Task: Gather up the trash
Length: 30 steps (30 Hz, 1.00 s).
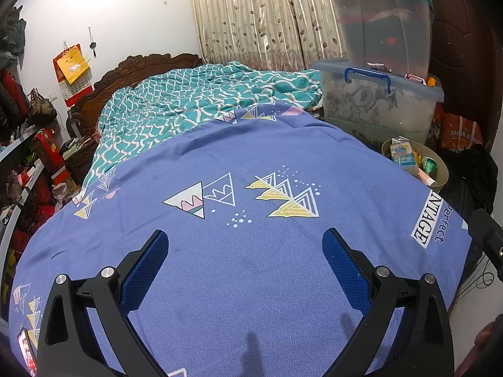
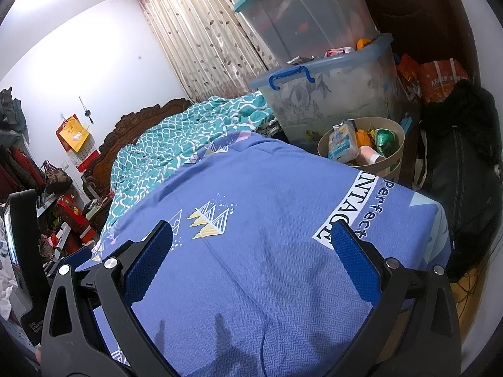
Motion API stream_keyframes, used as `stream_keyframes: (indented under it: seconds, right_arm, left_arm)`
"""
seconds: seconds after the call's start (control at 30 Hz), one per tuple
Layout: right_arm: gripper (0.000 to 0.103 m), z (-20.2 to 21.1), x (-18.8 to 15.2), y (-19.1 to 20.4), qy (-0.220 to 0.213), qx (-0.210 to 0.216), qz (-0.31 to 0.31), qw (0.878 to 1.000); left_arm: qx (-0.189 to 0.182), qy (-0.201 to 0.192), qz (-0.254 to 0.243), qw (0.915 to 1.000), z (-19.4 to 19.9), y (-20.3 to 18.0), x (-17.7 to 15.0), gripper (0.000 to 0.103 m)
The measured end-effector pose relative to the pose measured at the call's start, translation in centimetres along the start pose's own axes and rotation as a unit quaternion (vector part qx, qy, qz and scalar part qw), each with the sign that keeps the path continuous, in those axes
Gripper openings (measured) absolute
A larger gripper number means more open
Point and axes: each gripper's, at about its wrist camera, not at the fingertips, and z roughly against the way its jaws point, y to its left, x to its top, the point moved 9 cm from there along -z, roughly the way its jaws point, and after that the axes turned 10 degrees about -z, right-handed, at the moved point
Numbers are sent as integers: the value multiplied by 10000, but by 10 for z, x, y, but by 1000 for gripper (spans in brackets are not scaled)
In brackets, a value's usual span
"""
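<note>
Trash (image 2: 352, 147), cartons and wrappers, fills round beige bin (image 2: 391, 165) beside bed's far corner. Nearest, left gripper (image 1: 245, 245) and right gripper (image 2: 251, 238), both spread wide, empty, above blue patterned bedsheet (image 1: 220, 282). Beyond, stacked clear plastic storage boxes (image 1: 380, 103).

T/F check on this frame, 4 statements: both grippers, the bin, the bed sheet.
1. Both the left gripper and right gripper are open and hold nothing. True.
2. The beige bin is empty. False: it holds a tissue pack, a green item and other trash.
3. The blue sheet between the fingers shows no trash. True.
4. The bin stands on the bed. False: it stands beside the bed, in front of the storage boxes.
</note>
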Motion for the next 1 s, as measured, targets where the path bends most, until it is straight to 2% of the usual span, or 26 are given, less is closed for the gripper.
stream_keyframes:
  seconds: [1.0]
  right_arm:
    - [100,-2,-1,0,10,5,2,10000]
  left_arm:
    - [-3,8,1,10000,0,0,0,94]
